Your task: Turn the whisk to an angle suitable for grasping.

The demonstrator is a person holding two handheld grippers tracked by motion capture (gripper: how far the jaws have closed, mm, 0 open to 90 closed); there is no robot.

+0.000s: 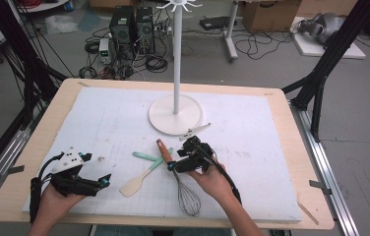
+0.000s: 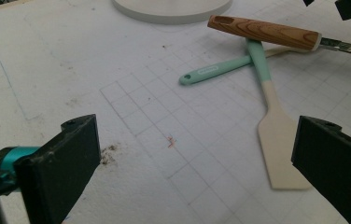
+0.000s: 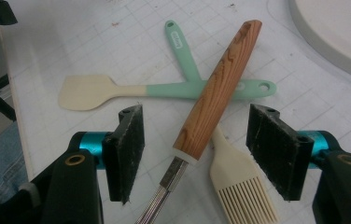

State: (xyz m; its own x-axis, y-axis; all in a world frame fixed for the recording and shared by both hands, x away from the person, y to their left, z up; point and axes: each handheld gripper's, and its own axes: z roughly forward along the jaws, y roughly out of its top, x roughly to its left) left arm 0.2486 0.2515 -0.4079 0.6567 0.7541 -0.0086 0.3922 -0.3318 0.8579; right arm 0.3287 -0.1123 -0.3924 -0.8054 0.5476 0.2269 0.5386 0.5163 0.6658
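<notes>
A whisk with a wooden handle (image 3: 215, 88) and wire head (image 1: 189, 199) lies on the white mat, across a mint-handled spatula (image 3: 87, 92) and a mint-handled brush (image 3: 241, 191). My right gripper (image 3: 194, 149) stands open astride the lower end of the wooden handle, with a gap showing at each pad. In the high view the right gripper (image 1: 180, 161) sits at the mat's middle, over the whisk (image 1: 163, 150). My left gripper (image 1: 102, 181) rests open at the front left, with nothing between its fingers (image 2: 78, 154); the spatula (image 2: 281, 144) lies ahead of it.
A white stand with a round base (image 1: 175, 115) and tall pole (image 1: 176, 54) rises behind the utensils. The white gridded mat (image 1: 252, 147) covers most of the wooden table (image 1: 301, 162). Cables and computer cases lie on the floor beyond.
</notes>
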